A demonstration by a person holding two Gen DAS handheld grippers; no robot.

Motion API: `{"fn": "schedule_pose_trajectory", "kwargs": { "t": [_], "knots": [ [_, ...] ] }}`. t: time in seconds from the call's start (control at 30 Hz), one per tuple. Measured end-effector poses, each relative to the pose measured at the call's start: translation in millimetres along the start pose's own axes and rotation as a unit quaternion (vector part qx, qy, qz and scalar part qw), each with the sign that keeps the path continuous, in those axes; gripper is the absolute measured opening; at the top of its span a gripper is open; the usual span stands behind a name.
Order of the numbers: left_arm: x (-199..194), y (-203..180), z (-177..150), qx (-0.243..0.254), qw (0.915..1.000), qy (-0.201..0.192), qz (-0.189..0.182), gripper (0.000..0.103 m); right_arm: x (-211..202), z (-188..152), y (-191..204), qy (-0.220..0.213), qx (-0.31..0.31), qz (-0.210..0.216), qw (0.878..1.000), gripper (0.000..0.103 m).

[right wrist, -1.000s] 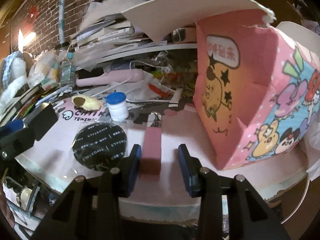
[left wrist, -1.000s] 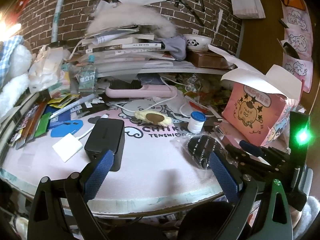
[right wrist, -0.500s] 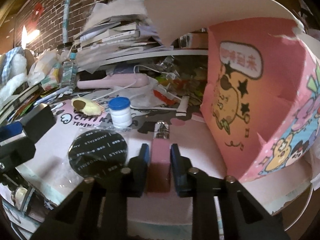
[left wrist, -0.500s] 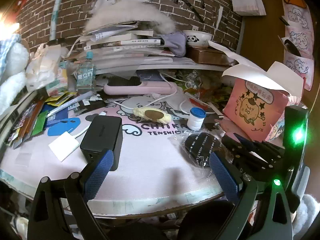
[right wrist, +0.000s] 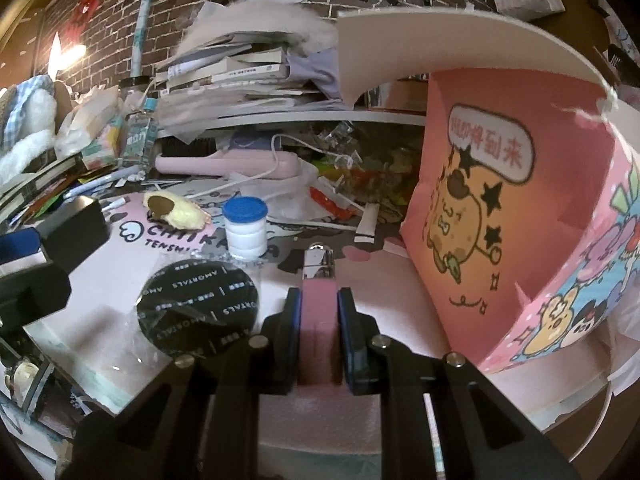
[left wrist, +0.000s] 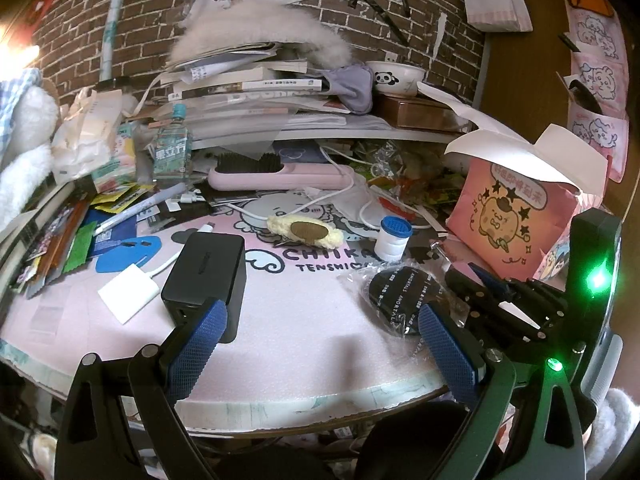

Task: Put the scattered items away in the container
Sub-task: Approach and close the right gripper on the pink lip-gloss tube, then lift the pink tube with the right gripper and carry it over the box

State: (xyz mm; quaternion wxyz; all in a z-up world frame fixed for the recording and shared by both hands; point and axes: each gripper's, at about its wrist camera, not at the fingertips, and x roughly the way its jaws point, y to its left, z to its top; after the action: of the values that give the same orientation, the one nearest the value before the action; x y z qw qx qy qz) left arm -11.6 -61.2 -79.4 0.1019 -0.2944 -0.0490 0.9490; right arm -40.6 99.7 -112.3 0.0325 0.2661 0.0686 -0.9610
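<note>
Right gripper [right wrist: 319, 312] clamped on the pink lighter [right wrist: 318, 300], low over the pink mat [right wrist: 400, 300], just left of the pink cartoon box [right wrist: 500, 208]. Left gripper [left wrist: 320, 336] spread wide, holding nothing, near edge of mat.

Risk: the box's white flap [right wrist: 420, 52] overhangs the opening; lifting straight in could snag it. Narrow grip could let the lighter pivot.

Long axis runs near-to-far; metal cap points away, toward the far clutter.

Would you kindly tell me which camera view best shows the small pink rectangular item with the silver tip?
The right wrist view: the small pink rectangular item sits centred and close, clamped between the right gripper jaws. In the left wrist view that gripper's black frame hides it almost entirely.
</note>
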Motion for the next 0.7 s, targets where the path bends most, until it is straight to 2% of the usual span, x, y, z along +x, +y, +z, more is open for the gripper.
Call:
{"fn": "schedule_pose_trajectory", "kwargs": {
  "t": [0.4,0.7],
  "knots": [
    [-4.9,2.7,4.5,-0.005,1.0000,-0.002,0.006,0.096,-14.2,13.1,1.3,-0.024,-0.017,0.005,1.000,0.015],
    [-11.7,3.9,6.4,-0.010,0.9999,-0.006,0.010,0.096,-35.6,32.5,12.2,-0.052,-0.036,0.034,0.997,0.015]
  ]
}}
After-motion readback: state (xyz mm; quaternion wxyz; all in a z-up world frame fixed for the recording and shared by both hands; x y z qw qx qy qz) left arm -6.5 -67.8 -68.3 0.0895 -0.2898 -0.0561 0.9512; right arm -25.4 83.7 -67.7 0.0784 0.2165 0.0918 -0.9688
